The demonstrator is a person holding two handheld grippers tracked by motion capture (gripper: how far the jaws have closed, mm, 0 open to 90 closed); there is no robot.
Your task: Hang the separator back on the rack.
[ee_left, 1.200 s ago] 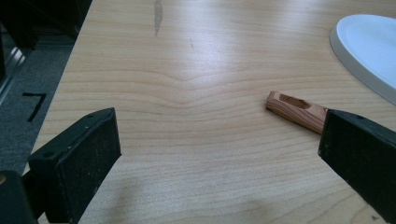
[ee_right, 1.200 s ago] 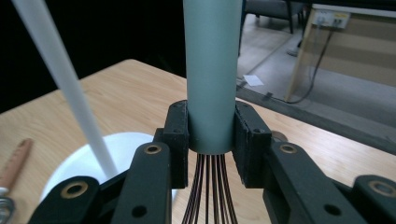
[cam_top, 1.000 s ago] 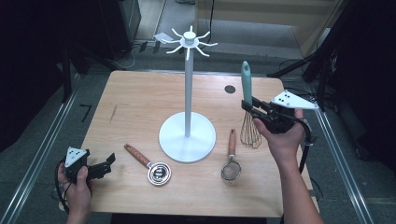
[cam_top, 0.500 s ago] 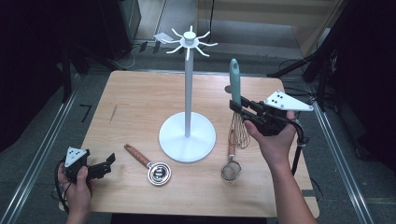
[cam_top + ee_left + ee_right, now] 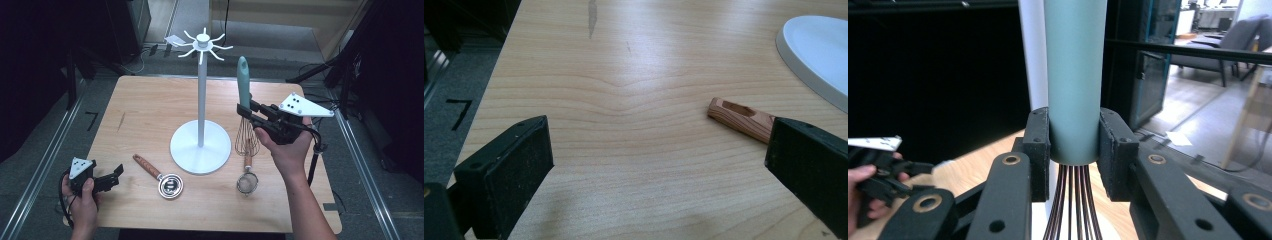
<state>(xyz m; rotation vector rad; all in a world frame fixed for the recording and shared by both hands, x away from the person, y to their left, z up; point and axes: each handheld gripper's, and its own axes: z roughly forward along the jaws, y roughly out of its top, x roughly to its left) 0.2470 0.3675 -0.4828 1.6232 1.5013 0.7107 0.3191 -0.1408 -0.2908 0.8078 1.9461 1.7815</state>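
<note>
The right gripper [image 5: 248,114] is clamped on the whisk [image 5: 244,107], handle upright above its fingers, beside the rack [image 5: 201,95]; the left gripper [image 5: 112,176] rests open, well apart.

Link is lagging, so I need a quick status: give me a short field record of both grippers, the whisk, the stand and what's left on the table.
right gripper: shut on the whisk's teal handle
whisk: upright, handle up, wires down, lifted off the table, right of the stand's pole
left gripper: open, low at the table's near-left corner
stand: white, upright mid-table, hooks bare
table: wood-handled measuring cup and small strainer lying near the stand's base
</note>
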